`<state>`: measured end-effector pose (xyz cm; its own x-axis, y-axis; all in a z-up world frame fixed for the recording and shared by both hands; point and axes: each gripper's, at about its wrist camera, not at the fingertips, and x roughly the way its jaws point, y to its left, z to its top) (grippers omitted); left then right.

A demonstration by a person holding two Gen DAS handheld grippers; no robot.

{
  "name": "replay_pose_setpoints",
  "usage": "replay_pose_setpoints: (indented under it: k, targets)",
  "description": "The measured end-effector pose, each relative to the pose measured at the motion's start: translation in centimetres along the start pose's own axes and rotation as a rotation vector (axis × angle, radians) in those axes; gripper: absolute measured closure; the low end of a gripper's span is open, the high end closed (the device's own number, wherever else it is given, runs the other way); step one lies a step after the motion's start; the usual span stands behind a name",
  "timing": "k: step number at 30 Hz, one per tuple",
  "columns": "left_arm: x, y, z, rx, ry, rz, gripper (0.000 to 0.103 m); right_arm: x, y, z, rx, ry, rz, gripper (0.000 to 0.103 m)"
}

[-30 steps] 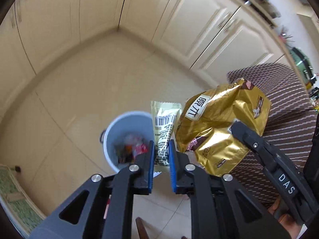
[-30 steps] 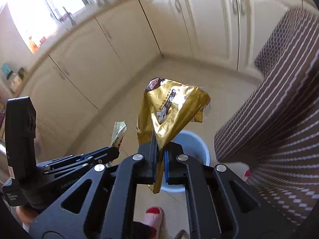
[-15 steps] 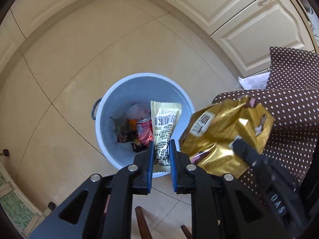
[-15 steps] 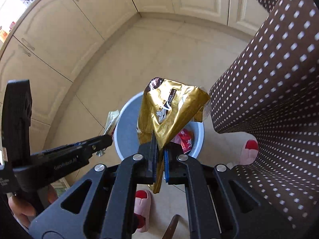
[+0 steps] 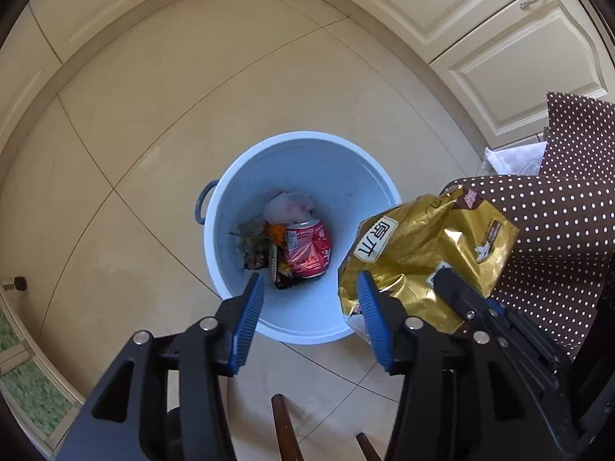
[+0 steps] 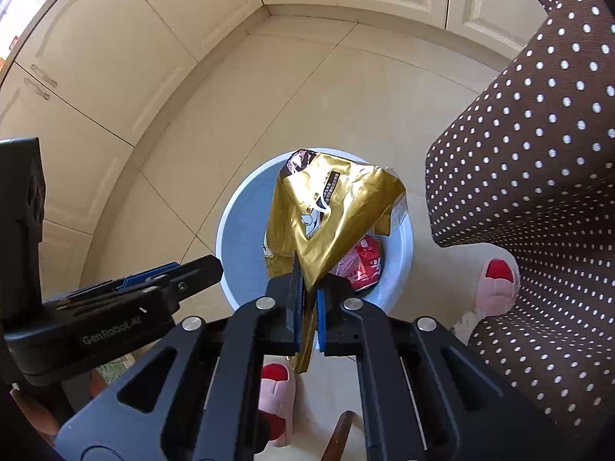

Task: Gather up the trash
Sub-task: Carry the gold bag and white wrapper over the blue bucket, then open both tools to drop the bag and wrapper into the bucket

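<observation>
A light blue trash bin [image 5: 346, 169] stands on the floor below both grippers and holds a crushed red can [image 5: 309, 247], a white bag and other scraps. My left gripper [image 5: 309, 319] is open and empty above the bin's near rim. My right gripper [image 6: 310, 292] is shut on a crumpled gold snack bag [image 6: 330, 207] and holds it over the bin [image 6: 238, 230]. The gold bag [image 5: 426, 249] also shows at the right of the left wrist view. The left gripper [image 6: 184, 280] appears at the left of the right wrist view.
Cream cabinet doors [image 5: 511, 50] line the walls around the tiled floor [image 5: 153, 115]. A brown polka-dot cloth [image 6: 538, 192] hangs at the right. Pink slippers with red toes [image 6: 497, 288] stand by the bin. A wooden chair part [image 5: 282, 426] is at the bottom.
My left gripper opened and the small pale wrapper it held is gone from between its fingers. Both grippers moved closer over the bin. The gold bag stays gripped.
</observation>
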<state>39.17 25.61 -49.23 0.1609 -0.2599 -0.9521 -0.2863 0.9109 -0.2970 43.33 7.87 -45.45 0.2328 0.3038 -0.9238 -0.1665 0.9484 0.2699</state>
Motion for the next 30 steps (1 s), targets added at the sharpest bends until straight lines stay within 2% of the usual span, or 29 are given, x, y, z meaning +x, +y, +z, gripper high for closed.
replay_pose_setpoints:
  k: [14,17,18,19,24,28,30]
  targets:
    - [-0.9,1.5,0.4,-0.043,-0.018,-0.015,0.05,1.2,0.6,0.3,0.001,0.004,0.01,0.095]
    - [-1.3,1.5,0.3,-0.043,-0.027,-0.021,0.049,0.9,0.5,0.4,-0.006,-0.002,0.014,0.086]
    - [-1.4,1.5,0.3,-0.042,-0.029,-0.022,0.049,0.6,0.4,0.4,-0.005,-0.008,0.012,0.078]
    - [-1.5,1.5,0.3,-0.041,-0.032,-0.021,0.049,0.3,0.4,0.5,-0.002,-0.011,0.015,0.074]
    - [-2.9,0.9,-0.4,-0.019,-0.062,-0.009,0.049,-1.6,0.4,0.3,-0.024,-0.034,0.004,0.074]
    - [-5.0,0.4,-1.9,0.001,-0.118,0.024,0.049,-4.7,1.0,-0.2,-0.09,-0.074,-0.037,0.073]
    - [-6.7,-0.1,-3.1,0.009,-0.151,0.039,0.046,-6.5,1.6,-0.6,-0.134,-0.102,-0.071,0.07]
